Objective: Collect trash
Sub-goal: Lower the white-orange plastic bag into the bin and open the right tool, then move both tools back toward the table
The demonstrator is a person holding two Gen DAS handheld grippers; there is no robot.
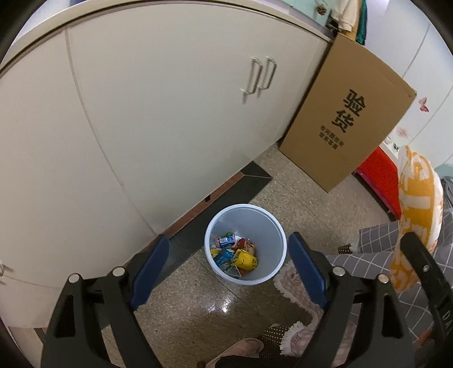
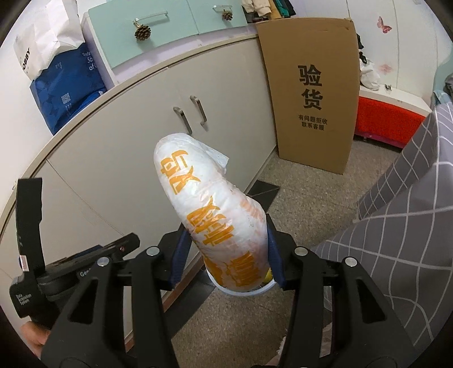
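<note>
Blue-padded fingers of the right gripper (image 2: 226,254) clamp the lower end of a puffy white plastic bag (image 2: 209,215) printed with orange characters, one pad pressed to each side, so the bag stands up and forward out of the jaws and tilts toward the upper left of the right wrist view. Just under the bag's bottom end a sliver of white rim shows, though too little of it is visible to say what it belongs to. The left gripper (image 1: 226,269) holds nothing; its jaws stand wide apart above the speckled floor (image 1: 297,198), and between them, lower down, sits a white trash bin (image 1: 245,243) with colourful wrappers (image 1: 235,256) piled in its bottom. In the left wrist view the same orange-and-white bag appears at the right edge, beside and higher than the bin, well clear of its mouth. A grey checked cloth (image 2: 402,240) hangs at the right, and a fringed mat (image 1: 294,286) lies on the floor touching or just beside the bin. Behind the bin runs a long cream cabinet (image 1: 155,113) with paired metal handles (image 1: 259,77). Further on, a flat brown cardboard box (image 2: 311,93) with black characters leans upright against the cabinet's end, with a red bench (image 2: 388,121) beyond it. Farthest back, on the cabinet top, are a blue bag (image 2: 68,90) and mint-green drawers (image 2: 170,25).
</note>
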